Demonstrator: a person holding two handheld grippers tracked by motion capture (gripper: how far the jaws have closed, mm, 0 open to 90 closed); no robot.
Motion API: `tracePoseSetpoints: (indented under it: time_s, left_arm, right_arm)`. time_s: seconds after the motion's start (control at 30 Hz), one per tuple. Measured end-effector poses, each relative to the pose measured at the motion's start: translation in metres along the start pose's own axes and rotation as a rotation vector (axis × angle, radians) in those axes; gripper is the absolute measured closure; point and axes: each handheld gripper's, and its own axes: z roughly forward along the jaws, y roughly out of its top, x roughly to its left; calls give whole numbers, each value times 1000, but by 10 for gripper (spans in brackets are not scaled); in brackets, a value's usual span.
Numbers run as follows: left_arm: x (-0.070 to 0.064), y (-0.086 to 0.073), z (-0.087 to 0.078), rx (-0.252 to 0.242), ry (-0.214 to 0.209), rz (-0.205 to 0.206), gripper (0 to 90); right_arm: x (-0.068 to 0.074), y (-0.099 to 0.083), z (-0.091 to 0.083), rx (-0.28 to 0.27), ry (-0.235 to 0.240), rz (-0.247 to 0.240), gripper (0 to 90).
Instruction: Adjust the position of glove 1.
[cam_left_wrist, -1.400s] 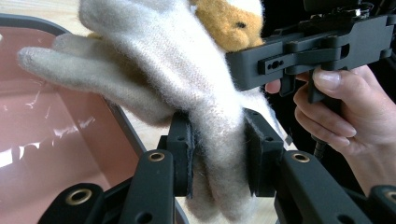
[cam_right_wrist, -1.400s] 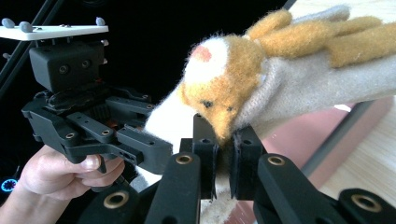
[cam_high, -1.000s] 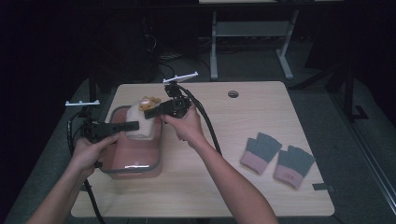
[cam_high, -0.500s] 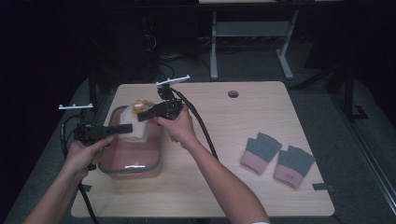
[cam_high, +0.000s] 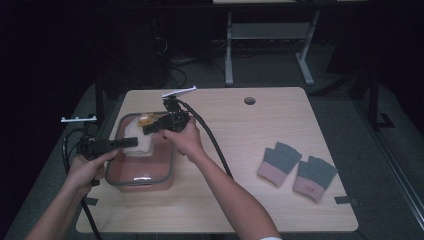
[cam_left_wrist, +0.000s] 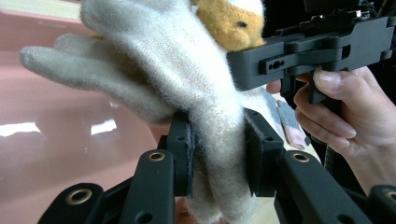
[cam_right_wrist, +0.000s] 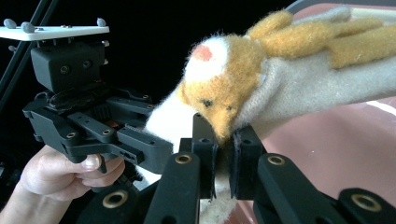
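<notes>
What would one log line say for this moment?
left gripper: shut on cream glove | right gripper: shut on fox glove | both over pink container

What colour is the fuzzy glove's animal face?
Orange-brown and white on the cream glove, clearest in the right gripper view.

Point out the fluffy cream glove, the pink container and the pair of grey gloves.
fluffy cream glove (cam_left_wrist: 187, 79), left gripper view, its palm.
pink container (cam_high: 145, 181), high view, its near rim.
pair of grey gloves (cam_high: 280, 156), high view, left glove's back.
</notes>
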Motion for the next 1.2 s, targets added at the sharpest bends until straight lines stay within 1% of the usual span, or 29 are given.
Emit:
tracePoseSetpoints:
  time_s: [0.13, 0.43, 0.6, 0.77, 1.0, 1.2]
  left_arm:
    - [6, -3, 2, 9, 9, -16, 670]
    - [17, -9, 6, 32, 27, -40, 671]
    - [23, -14, 10, 62, 45, -45, 671]
    - [26, -17, 15, 73, 56, -61, 671]
    - [30, -23, 22, 100, 82, -73, 672]
    - [32, -27, 27, 115, 96, -75, 673]
  right_arm:
    - [-5, -2, 7, 9, 0, 13, 827]
    - [-17, -8, 20, 27, -2, 38, 827]
    - [-24, -12, 27, 47, -6, 49, 827]
    - [-30, -16, 32, 63, -15, 60, 826]
    - [-37, -20, 38, 92, -49, 58, 819]
    - [-38, -22, 39, 120, -88, 49, 793]
